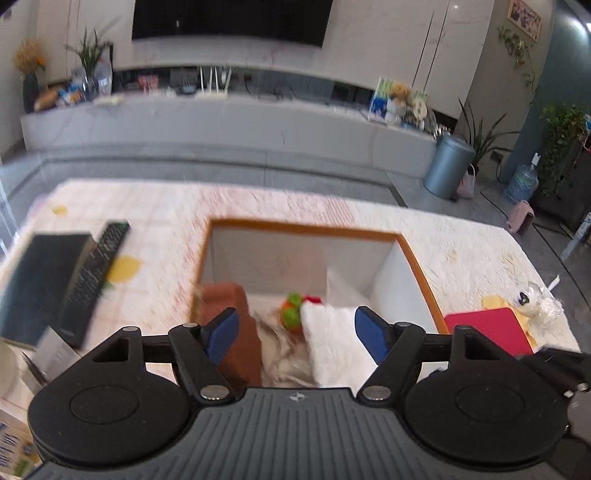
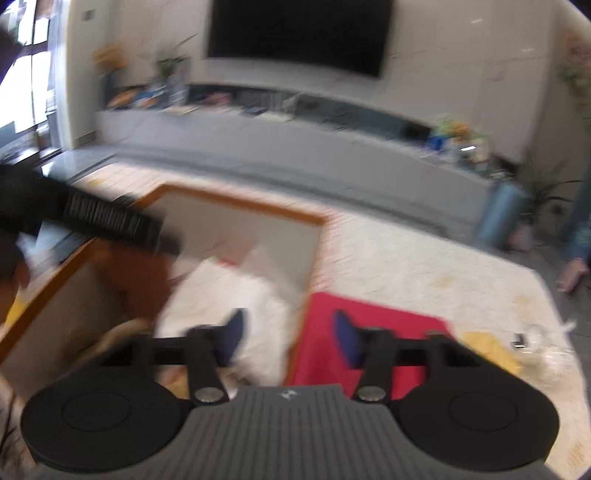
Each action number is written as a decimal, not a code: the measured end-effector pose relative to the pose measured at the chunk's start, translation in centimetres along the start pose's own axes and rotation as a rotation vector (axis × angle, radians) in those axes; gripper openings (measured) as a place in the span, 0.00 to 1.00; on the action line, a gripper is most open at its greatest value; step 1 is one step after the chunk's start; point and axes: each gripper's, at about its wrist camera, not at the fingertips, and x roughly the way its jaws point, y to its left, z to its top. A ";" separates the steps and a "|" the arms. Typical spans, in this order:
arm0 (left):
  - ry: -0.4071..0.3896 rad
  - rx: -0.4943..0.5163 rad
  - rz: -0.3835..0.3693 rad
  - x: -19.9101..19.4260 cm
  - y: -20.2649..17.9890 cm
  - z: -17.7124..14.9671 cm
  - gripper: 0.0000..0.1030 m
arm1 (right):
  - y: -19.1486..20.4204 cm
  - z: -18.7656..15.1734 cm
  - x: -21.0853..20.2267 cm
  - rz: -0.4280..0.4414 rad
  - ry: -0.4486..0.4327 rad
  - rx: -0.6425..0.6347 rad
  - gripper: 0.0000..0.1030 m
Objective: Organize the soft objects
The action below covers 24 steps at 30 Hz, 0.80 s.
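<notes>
Hovering above an orange-rimmed box, the left tongs stand wide open with nothing between their blue pads. The box sits on a surface covered with a pale checked cloth printed with yellow lemons. Inside the box lie the soft things: a brown cloth against the left wall, a white pillow to the right, a crumpled grey-beige fabric between them, and a small toy in orange, green and red behind the pillow.

On the surface to the left of the box, a black remote control rests beside a dark book. Just right of the box lies a flat red mat, with a clear crumpled plastic bag beyond it.

The right tongs are also spread wide and hold nothing; their left pad hangs over the white pillow and their right pad over the red mat, the box wall between them. That view is heavily blurred.

Across the grey floor, a long pale cabinet runs under a wall-mounted black television. Potted plants, a dark vase of yellow flowers and stuffed toys crowd the cabinet top. A blue-grey bin stands at its right end, near a water jug on the floor. No writing is sharp enough to read.
</notes>
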 end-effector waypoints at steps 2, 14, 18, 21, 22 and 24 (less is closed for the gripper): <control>-0.025 0.023 0.009 -0.7 0.1 0.0 0.82 | 0.6 0.3 0.8 0.043 0.014 -0.021 0.09; 0.013 0.072 0.122 0.7 0.8 -0.4 0.78 | 3.3 2.8 12.4 0.158 0.348 -0.058 0.06; 0.021 0.075 0.128 0.9 1.3 -0.5 0.78 | 3.6 3.0 14.0 0.129 0.379 -0.042 0.06; 0.034 0.080 0.169 1.2 1.2 -0.6 0.76 | 4.3 2.9 15.4 0.086 0.406 -0.052 0.04; 0.030 0.089 0.186 1.2 1.2 -0.6 0.76 | 4.6 2.9 15.5 0.073 0.409 -0.060 0.04; 0.029 0.102 0.189 1.3 1.2 -0.7 0.77 | 4.8 2.9 15.3 0.063 0.411 -0.056 0.04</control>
